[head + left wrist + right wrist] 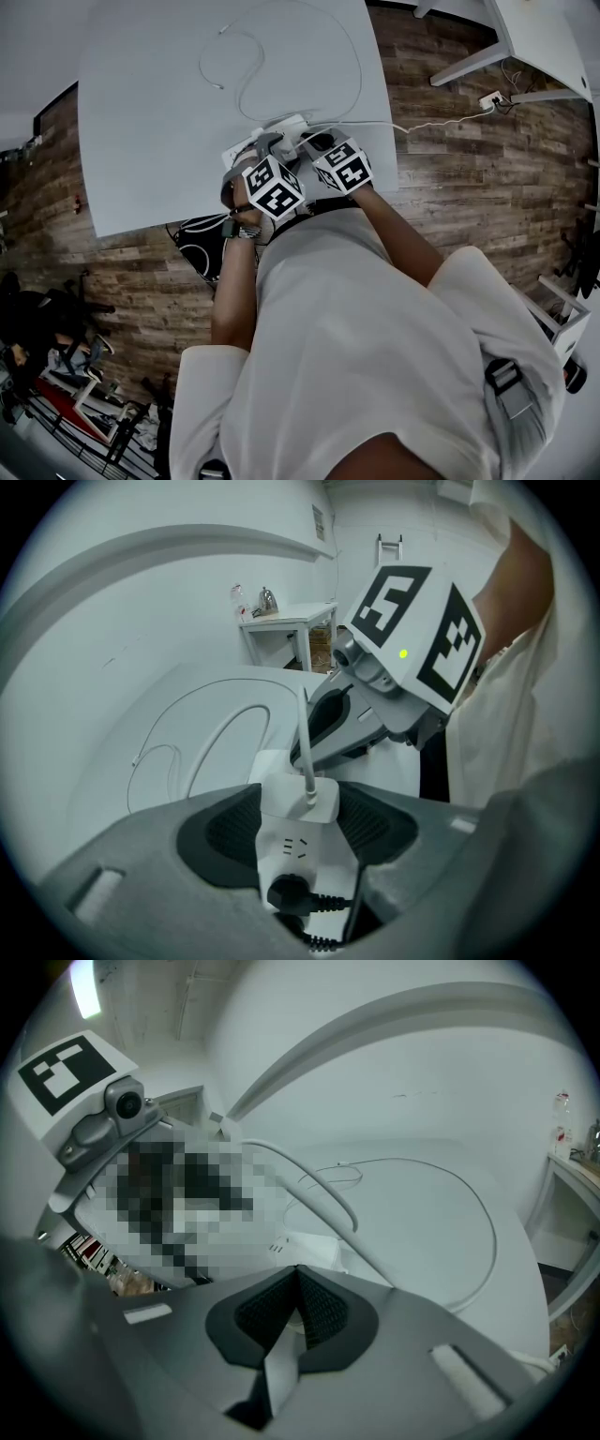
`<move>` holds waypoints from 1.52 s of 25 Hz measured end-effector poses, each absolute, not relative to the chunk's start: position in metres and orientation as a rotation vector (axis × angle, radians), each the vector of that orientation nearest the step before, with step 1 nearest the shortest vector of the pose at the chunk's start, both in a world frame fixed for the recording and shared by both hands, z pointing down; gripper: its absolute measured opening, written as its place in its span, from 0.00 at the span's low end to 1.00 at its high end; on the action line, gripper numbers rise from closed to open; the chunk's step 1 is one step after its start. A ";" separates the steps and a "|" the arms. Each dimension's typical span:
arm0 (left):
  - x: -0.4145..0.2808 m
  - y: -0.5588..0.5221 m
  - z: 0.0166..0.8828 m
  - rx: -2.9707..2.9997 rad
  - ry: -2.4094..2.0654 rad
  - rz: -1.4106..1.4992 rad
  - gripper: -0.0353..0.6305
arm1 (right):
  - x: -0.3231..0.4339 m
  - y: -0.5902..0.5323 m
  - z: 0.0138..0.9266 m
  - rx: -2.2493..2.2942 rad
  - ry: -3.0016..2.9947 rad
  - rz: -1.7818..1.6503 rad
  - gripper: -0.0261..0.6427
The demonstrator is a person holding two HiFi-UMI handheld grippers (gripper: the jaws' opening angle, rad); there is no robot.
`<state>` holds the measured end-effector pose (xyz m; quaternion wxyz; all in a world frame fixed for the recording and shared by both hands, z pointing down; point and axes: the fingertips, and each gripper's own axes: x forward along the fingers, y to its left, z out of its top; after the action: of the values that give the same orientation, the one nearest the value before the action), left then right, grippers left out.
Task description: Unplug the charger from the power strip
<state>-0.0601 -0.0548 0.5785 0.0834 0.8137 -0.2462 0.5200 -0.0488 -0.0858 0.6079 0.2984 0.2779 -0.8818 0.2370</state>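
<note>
Left gripper view: power strip (298, 850) between jaws

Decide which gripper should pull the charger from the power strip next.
Right. The left gripper clamps the power strip, steadying it. The right gripper looks free, jaws together, close to the charger, though it would probably need to open first.
</note>
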 end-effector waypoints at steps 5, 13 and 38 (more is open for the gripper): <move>-0.063 -0.056 0.577 2.420 -0.734 1.489 0.44 | -0.051 -0.085 0.607 0.737 -2.343 0.612 0.04; -0.063 -0.062 0.575 2.417 -0.713 1.440 0.44 | -0.050 -0.087 0.608 0.737 -2.353 0.605 0.04; -0.065 -0.061 0.576 2.393 -0.746 1.460 0.44 | -0.051 -0.086 0.608 0.721 -2.351 0.559 0.04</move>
<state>-0.0647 -0.0607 0.5760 0.1203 0.8189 -0.2553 0.4997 -0.0514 -0.0862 0.6085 0.3048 0.2724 -0.8879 0.2109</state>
